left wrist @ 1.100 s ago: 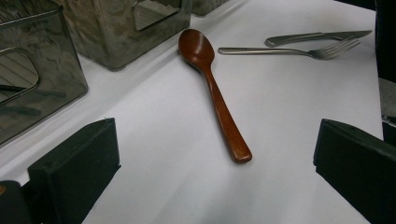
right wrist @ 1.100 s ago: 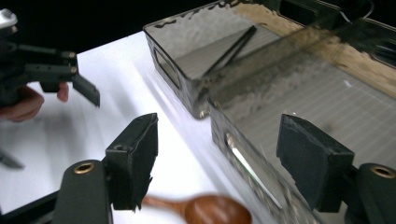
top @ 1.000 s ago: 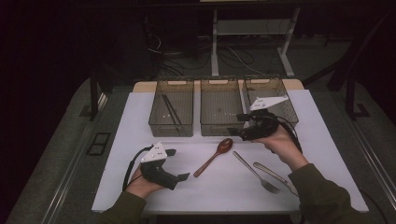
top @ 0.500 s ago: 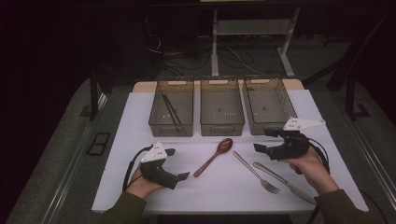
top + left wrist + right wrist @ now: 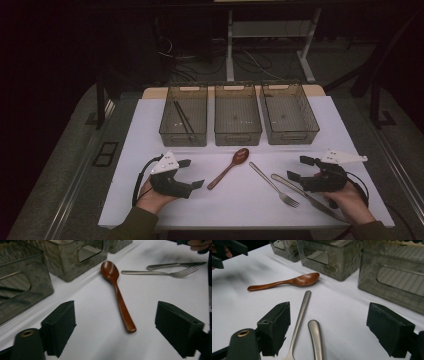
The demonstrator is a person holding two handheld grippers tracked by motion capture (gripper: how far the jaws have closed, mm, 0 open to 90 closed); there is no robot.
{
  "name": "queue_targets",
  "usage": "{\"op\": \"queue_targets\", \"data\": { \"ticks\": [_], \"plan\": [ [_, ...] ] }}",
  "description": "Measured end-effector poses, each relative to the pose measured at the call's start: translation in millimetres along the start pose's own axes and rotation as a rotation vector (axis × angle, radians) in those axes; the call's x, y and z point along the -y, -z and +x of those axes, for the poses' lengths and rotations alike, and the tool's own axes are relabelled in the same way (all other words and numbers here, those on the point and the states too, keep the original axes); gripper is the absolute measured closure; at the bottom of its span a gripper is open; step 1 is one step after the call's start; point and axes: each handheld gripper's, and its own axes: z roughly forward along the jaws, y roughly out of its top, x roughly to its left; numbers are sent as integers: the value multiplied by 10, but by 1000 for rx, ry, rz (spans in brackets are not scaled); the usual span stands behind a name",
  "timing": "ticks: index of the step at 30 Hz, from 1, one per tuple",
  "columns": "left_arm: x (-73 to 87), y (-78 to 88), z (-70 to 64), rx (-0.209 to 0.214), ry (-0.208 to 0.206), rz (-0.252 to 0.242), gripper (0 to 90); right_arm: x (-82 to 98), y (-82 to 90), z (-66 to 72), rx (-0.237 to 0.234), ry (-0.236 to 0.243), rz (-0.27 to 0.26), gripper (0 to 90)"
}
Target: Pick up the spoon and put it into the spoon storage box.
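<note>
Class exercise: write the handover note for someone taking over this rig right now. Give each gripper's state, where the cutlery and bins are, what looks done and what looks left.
Left gripper: open, empty, near the wooden spoon.
Right gripper: open, empty, over the handles of the fork and knife.
Three clear bins stand in a row; the left bin holds chopsticks, the middle bin and right bin look empty.
Done: chopsticks binned, apparently.
Left: probably spoon, fork and knife, all loose on the white mat.

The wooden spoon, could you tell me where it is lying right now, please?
In the high view the wooden spoon lies on the white table, just before the middle bin, between the left gripper and the fork.
</note>
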Motion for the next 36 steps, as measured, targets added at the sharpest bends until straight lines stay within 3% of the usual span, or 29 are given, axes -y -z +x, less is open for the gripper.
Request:
{"op": "queue_targets", "data": {
  "ticks": [4, 9, 13, 23, 27, 31, 36],
  "plan": [
    [-67, -106, -107, 49, -24, 12, 449, 91, 44, 19, 2, -4, -2, 183],
    [-110, -308, -176, 43, -25, 76, 713, 163, 93, 62, 6, 2, 0, 180],
    [-135, -445, -207, 69, -14, 100, 879, 175, 99, 78, -2, 5, -2, 180],
    [-31, -707, -278, 77, -70, 214, 885, 175, 71, 78, -8, 14, 10, 180],
    [12, -727, -270, 57, -56, 242, 885, 173, 79, 78, 3, 20, 4, 180],
    [14, -719, -251, 54, -63, 242, 885, 169, 88, 74, 10, 27, 0, 180],
    [11, -691, -213, 15, -75, 251, 885, 169, 89, 73, 9, 25, 0, 180]
  ]
}}
